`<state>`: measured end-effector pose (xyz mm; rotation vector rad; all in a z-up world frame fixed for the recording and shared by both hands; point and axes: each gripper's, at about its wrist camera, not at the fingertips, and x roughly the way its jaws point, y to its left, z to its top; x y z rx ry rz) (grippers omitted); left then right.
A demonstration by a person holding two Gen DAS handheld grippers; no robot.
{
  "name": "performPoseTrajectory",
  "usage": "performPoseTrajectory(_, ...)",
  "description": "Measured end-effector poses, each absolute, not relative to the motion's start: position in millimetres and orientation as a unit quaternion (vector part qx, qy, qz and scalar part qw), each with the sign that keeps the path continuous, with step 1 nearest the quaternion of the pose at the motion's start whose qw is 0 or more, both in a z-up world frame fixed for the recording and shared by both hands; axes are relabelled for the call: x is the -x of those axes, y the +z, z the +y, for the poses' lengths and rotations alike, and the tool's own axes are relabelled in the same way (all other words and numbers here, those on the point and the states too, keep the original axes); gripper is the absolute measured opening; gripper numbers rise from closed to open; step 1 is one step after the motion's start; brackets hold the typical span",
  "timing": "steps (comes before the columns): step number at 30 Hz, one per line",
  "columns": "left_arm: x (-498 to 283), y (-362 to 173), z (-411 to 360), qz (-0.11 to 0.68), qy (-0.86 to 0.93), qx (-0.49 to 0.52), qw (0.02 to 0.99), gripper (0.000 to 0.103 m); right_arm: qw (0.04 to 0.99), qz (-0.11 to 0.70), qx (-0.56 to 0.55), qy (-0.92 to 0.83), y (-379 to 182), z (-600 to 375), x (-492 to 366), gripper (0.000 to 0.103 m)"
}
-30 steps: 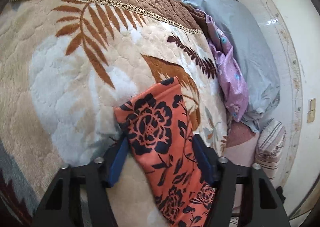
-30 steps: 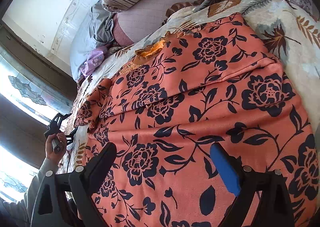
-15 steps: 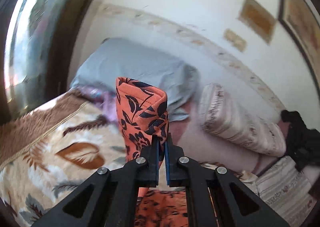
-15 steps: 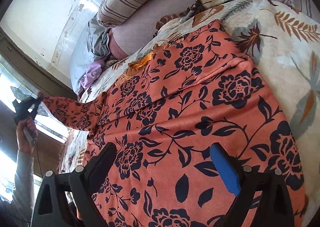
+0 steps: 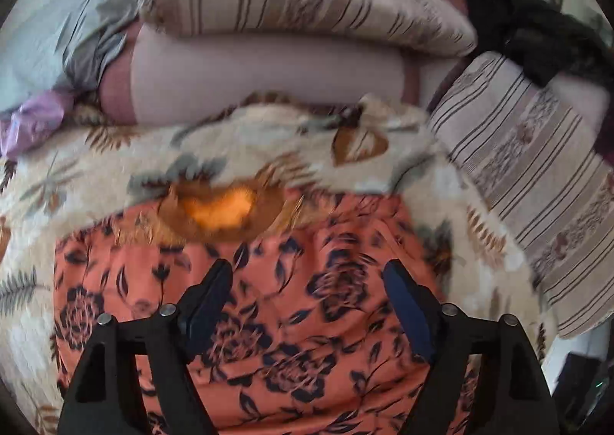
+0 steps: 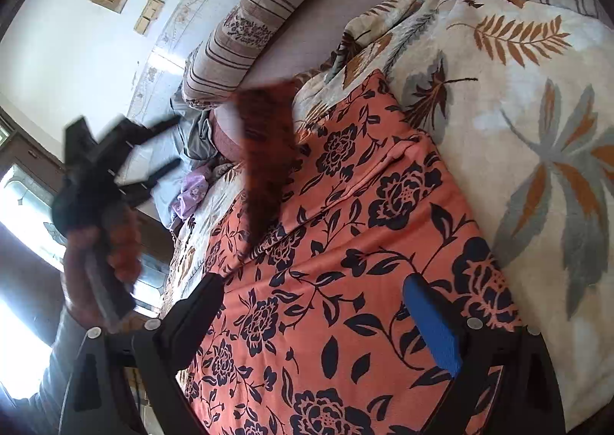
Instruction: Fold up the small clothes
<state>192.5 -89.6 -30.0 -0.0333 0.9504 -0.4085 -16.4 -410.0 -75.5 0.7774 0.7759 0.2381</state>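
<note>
Left claw (image 5: 307,281), clamped on the orange floral garment's (image 6: 345,262) sleeve half a second ago, now gapes empty, sleeve seemingly mid-air (blurred); right claw (image 6: 318,304) wide, empty—fold-over underway.

Both our grippers spread wide, nothing between the fingers

Our left gripper (image 5: 307,277) points forward with its black finger (image 5: 207,293) and blue-padded finger (image 5: 406,304) well apart; from the right wrist it shows blurred, raised in our left hand (image 6: 96,243); our right gripper (image 6: 314,304) sits low and tilted, its blue pad (image 6: 431,323) far from the black finger (image 6: 195,308), gripping nothing.
</note>
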Motion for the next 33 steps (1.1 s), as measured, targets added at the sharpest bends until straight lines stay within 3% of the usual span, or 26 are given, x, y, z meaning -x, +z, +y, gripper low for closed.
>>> performPoseTrajectory(8, -161.9, -64.6, 74.8, 0.447, -0.046, 0.109, 0.887, 0.076, 0.836, 0.356, -0.395, 0.136, -46.2, -432.4, -38.2, 0.096)
performPoseTrajectory(12, -152.4, -89.1, 135.6, 0.444, 0.013, 0.146, 0.884, 0.076, 0.794, 0.403, -0.436, 0.13, -55.8, -434.5, -105.2, 0.096)
performPoseTrajectory(21, -145.3, -125.4, 174.1, 0.44, 0.019, 0.216, 0.872, 0.076, 0.755, 0.487, -0.438, 0.025, -108.1, -416.7, -166.8, 0.091)
performPoseTrajectory(23, -145.4, -128.6, 176.1, 0.439, 0.017, 0.221, 0.871, 0.076, 0.756, 0.499, -0.423, 0.004, -113.0, -415.0, -175.3, 0.075)
performPoseTrajectory(24, -145.4, -128.8, 177.0, 0.438, 0.016, 0.224, 0.87, 0.076, 0.761, 0.507, -0.404, -0.003, -111.7, -412.7, -179.6, 0.051)
performPoseTrajectory(25, -146.2, -128.1, 177.6, 0.437, 0.015, 0.227, 0.87, 0.076, 0.765, 0.517, -0.384, -0.007, -109.7, -409.7, -184.2, 0.012)
performPoseTrajectory(26, -146.8, -126.2, 178.1, 0.435, 0.013, 0.228, 0.871, 0.076, 0.775, 0.519, -0.361, -0.014, -103.1, -406.9, -185.6, 0.007)
performPoseTrajectory(30, -147.0, -106.9, 178.6, 0.414, 0.01, 0.216, 0.884, 0.076, 0.853, 0.459, -0.247, -0.025, -50.0, -385.2, -165.5, 0.007)
performPoseTrajectory(32, -150.4, -95.6, 173.2, 0.4, 0.008, 0.208, 0.893, 0.076, 0.851, 0.481, -0.208, -0.04, -64.2, -378.7, -166.0, 0.01)
performPoseTrajectory(33, -154.5, -91.7, 168.4, 0.398, 0.002, 0.206, 0.894, 0.076, 0.836, 0.511, -0.196, -0.041, -80.9, -375.0, -171.1, 0.018)
